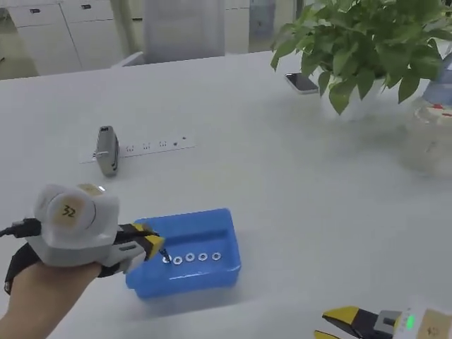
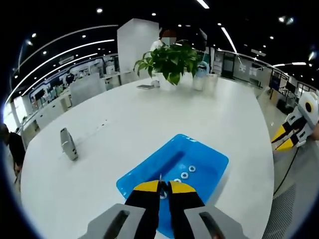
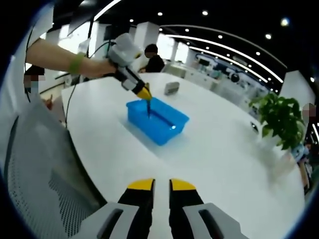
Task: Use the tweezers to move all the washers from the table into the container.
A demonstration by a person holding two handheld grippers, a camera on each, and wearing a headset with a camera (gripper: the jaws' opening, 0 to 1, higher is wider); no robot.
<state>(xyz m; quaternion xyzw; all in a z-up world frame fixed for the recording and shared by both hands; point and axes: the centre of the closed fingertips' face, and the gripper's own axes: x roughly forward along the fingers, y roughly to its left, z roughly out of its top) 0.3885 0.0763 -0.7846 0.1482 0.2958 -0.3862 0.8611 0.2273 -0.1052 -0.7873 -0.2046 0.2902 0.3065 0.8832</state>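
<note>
A blue container sits on the white table with several washers in a row on its floor. My left gripper is at the container's left rim, shut on thin tweezers whose tip reaches down to the leftmost washer. The left gripper view looks along the jaws into the container and at the washers. My right gripper hovers low at the table's near right edge, well apart from the container, with a narrow gap between its jaws and nothing in it.
A power strip and a small grey device lie behind the container. A potted plant, a phone and a clear jar stand at the far right. People are around the room.
</note>
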